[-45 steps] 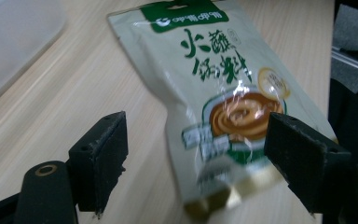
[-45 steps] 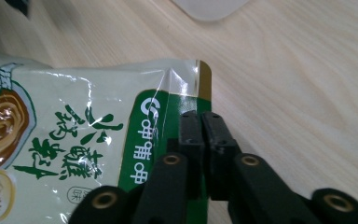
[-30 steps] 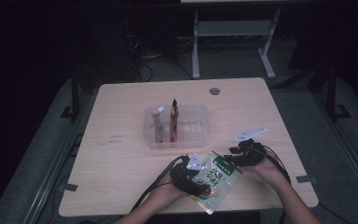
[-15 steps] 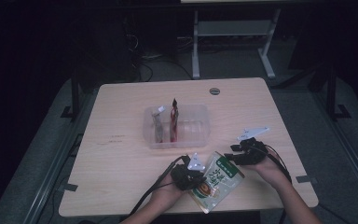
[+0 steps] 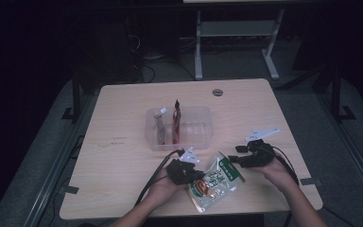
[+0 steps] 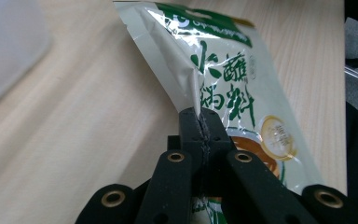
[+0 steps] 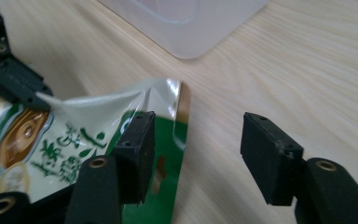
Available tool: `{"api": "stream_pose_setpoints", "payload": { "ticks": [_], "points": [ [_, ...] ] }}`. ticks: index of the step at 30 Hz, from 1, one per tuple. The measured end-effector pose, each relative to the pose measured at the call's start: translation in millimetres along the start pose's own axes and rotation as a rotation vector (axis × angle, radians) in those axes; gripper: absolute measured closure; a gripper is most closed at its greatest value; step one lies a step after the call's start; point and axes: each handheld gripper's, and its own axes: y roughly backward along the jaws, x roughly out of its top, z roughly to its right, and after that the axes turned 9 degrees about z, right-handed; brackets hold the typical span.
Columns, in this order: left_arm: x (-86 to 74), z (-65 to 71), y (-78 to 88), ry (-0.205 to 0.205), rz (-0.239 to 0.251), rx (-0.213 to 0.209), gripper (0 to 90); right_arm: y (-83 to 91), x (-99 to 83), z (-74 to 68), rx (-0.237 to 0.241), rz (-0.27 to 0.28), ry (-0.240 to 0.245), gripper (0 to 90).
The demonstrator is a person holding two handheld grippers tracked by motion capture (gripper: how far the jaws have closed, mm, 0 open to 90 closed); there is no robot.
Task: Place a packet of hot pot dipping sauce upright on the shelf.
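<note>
Handover of a sauce pouch (image 5: 216, 179) between two tools on the worktop (image 5: 123, 156). Left tool (image 5: 194, 176): jaws have just been closing and now pinch a raised fold of the pouch film, as its own view shows, with the pads (image 6: 200, 128) pressed together on the foil. Right tool (image 7: 193, 149): jaws have just been opening and stand wide, one pad over the pouch's green top edge, the other over bare wood, neither pressing. The pouch (image 7: 74, 140) lies flat between the two tools, nearer the person than the clear tray (image 5: 179, 127) holding two upright packets. Step in hand, judged: transfer of grip to the left tool. The next move likely calls for lifting the pouch clear and carrying it toward the tray, without tearing the thin fold.
</note>
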Motion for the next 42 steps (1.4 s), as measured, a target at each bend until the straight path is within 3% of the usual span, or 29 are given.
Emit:
{"api": "stream_pose_setpoints", "payload": {
  "ticks": [3, 13, 18, 22, 29, 34, 42],
  "points": [
    [6.1, -3.5, 12.6, -0.037, 0.016, -0.001, 90.0, -0.2, -0.1, -0.9, 0.054, 0.013, -0.014, 41.2],
    [7.6, -15.9, 63.0, -0.087, 0.079, -0.012, 90.0, -12.6, 3.0, -10.1, 0.233, 0.048, -0.038, 35.0],
    [-1.1, -22.0, 84.9, -0.089, 0.105, -0.02, 90.0, -26.7, 13.4, -21.7, 0.345, 0.087, -0.042, 33.9],
    [-7.5, -26.5, 93.1, -0.084, 0.114, -0.023, 90.0, -45.0, 22.8, -32.5, 0.402, 0.075, -0.028, 33.5],
    [-9.0, -27.9, 94.0, -0.079, 0.131, -0.032, 90.0, -68.9, 25.0, -42.2, 0.449, 0.035, -0.021, 35.0],
    [-12.1, -32.2, 94.7, -0.057, 0.138, -0.016, 90.0, -63.1, 23.7, -38.8, 0.456, 0.05, -0.018, 49.3],
    [-15.8, -38.6, 97.1, -0.026, 0.163, -0.011, 90.0, -58.4, 24.2, -37.9, 0.483, 0.069, -0.025, 61.7]
  ]
}}
